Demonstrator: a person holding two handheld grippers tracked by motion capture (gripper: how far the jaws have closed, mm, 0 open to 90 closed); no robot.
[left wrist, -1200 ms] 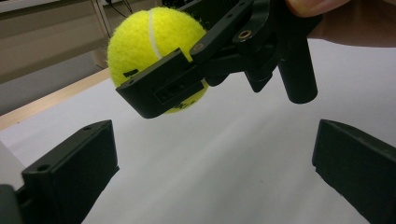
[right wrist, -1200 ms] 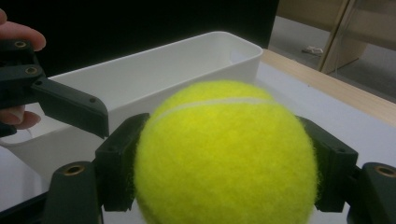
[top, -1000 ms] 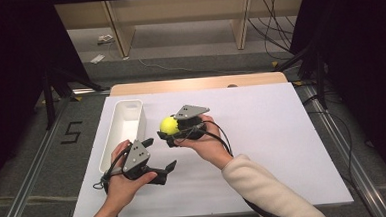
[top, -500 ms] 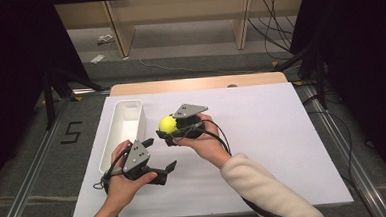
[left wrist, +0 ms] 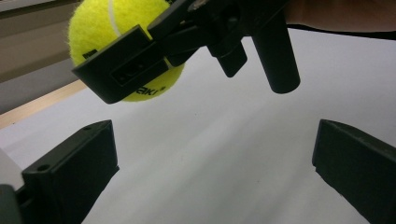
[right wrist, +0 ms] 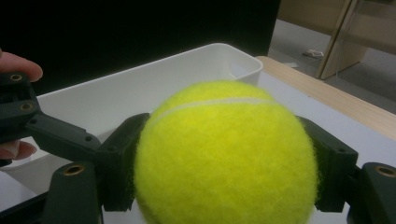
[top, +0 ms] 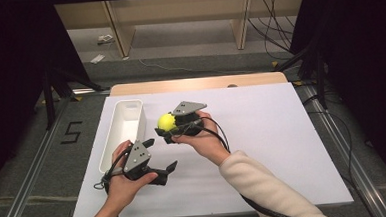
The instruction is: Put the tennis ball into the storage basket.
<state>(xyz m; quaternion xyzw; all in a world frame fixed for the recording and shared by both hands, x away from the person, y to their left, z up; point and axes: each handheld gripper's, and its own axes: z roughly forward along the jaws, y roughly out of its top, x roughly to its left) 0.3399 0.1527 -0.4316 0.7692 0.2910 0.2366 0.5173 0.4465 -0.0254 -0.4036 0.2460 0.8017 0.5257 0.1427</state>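
Tennis ball clamped in my right claw, left claw wide and empty.

My right claw (top: 166,126) has its two jaws pressed against opposite sides of the yellow tennis ball (top: 166,121), holding it up off the white table sheet (top: 262,135), just beside the long white bin (top: 126,129). In the right gripper view the ball (right wrist: 224,154) sits squarely between the black pads, with the bin's (right wrist: 140,84) rim and open inside right behind it. My left claw (top: 170,171) is nearer to me, low over the sheet, with its jaws spread wide and nothing between them. From the left gripper view I look up past those open jaws at the ball (left wrist: 116,32) and the right claw gripping it, above the sheet (left wrist: 224,154).
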